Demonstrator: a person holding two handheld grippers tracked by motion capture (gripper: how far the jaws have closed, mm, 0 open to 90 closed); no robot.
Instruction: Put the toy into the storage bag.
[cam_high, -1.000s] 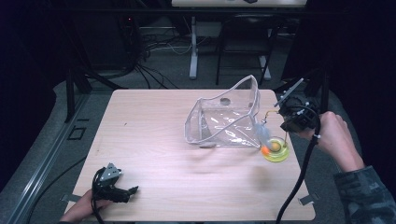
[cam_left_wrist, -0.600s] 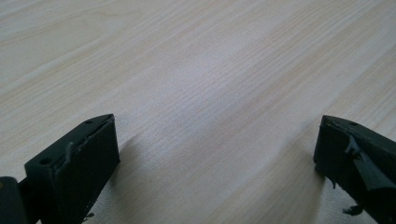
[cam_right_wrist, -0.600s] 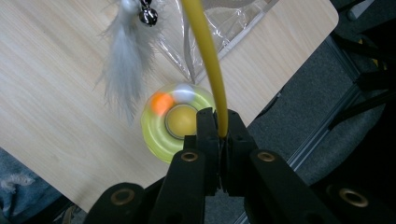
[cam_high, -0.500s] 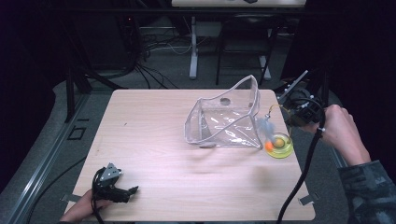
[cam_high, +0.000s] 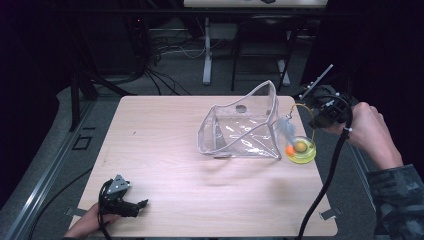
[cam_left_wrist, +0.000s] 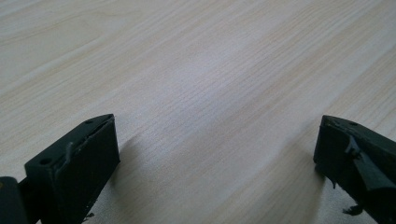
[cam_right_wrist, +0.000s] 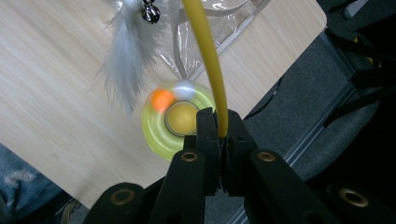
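- Two grippers are in hand at a wooden table (cam_high: 165, 125); the right gripper (cam_high: 316, 111) is raised over the table's far right edge, the left gripper (cam_high: 131, 206) lies low at the near left corner, and the two are well apart.
- Right gripper: its jaws are clenched on a thin yellow wand (cam_right_wrist: 205, 56); in the right gripper view the wand rises out from between the closed tips.
- Cat toy: a yellow-green ring track (cam_high: 300, 149) sits by the table's right edge, just beside the clear plastic bag (cam_high: 240, 127); it has a yellow centre and an orange ball (cam_right_wrist: 162, 99) beside a white one.
- Feather: a grey-white feather (cam_right_wrist: 125, 60) with a small bell (cam_right_wrist: 150, 13) hangs near the wand above the ring track; the bag's near right corner is close behind it.
- Left gripper: its jaws are spread wide with bare wood between them; a hand (cam_high: 85, 226) holds it at the table's near edge.
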